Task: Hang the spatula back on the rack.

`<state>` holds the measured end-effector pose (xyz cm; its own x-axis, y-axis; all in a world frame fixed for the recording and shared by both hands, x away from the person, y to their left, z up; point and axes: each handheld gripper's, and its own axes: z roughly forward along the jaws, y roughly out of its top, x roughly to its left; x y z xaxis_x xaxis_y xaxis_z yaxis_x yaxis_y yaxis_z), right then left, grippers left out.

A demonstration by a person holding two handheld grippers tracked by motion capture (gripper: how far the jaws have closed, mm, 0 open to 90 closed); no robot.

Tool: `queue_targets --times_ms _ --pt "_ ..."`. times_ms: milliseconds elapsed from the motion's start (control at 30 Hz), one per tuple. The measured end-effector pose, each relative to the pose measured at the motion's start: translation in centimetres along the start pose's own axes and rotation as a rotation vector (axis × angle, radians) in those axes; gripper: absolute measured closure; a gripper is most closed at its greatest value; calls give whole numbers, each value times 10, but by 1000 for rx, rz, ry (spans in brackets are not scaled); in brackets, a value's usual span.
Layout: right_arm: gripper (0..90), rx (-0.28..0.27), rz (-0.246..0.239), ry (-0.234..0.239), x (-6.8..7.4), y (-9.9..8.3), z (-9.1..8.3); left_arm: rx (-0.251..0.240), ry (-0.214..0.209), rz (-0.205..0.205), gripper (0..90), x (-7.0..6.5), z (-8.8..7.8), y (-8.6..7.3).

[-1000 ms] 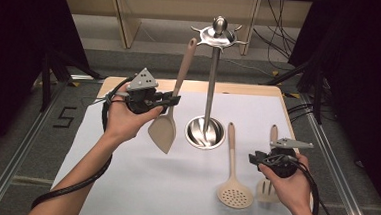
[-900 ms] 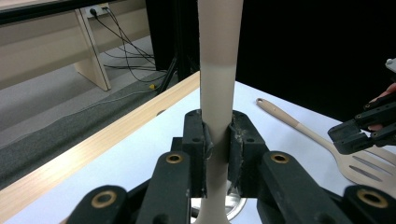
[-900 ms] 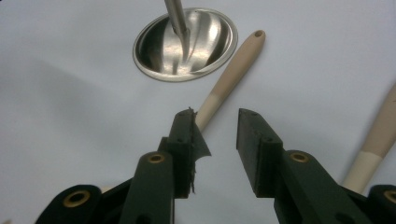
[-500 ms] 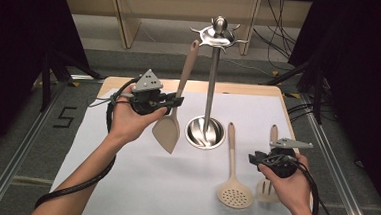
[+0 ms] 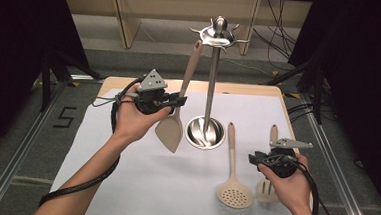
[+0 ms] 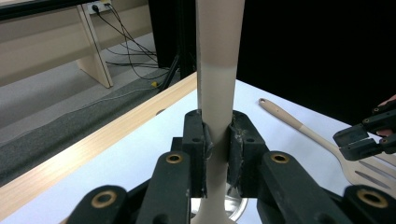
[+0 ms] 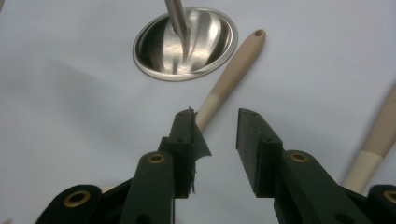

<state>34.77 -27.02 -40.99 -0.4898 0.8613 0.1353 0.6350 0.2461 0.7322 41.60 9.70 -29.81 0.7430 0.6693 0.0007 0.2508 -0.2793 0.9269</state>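
My left gripper (image 5: 181, 101) is shut on the handle of a beige spatula (image 5: 170, 131) and holds it upright off the table, blade down. The handle's tip reaches up near the hooks (image 5: 219, 35) of a metal utensil stand (image 5: 210, 88). In the left gripper view the pads (image 6: 194, 135) clamp the spatula handle (image 6: 218, 84). My right gripper (image 5: 253, 158) hovers low at the front right, open with nothing between its jaws. In the right gripper view its jaws (image 7: 219, 133) point at the handle of a beige skimmer (image 7: 232, 65) lying on the white mat.
The stand's round steel base (image 5: 205, 133) sits mid-table on a white mat (image 5: 138, 184). The skimmer (image 5: 233, 189) lies right of the base. A slotted turner (image 5: 274, 133) lies partly under my right hand. Wooden furniture legs and cables are beyond the table.
The left hand has carried the spatula slightly right, closer to the stand. The right hand has stayed put.
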Motion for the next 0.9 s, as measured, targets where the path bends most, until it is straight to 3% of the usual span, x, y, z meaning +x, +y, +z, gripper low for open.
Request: queue_targets --times_ms 233,333,400,733,767,900 --pt "679 1 -2 0 0 0 0 4 8 -4 776 -1 6 1" --pt "679 -16 -24 17 -2 0 2 4 12 -10 776 0 8 1" --pt "679 16 50 17 3 -1 0 4 13 -15 776 0 9 1" --pt "679 4 26 11 1 -1 0 5 13 -26 775 -1 17 0" --pt "679 -2 3 9 -1 -1 0 7 14 -24 775 -1 17 0" --pt "679 2 7 8 -1 -1 0 4 16 -30 775 -1 20 -1"
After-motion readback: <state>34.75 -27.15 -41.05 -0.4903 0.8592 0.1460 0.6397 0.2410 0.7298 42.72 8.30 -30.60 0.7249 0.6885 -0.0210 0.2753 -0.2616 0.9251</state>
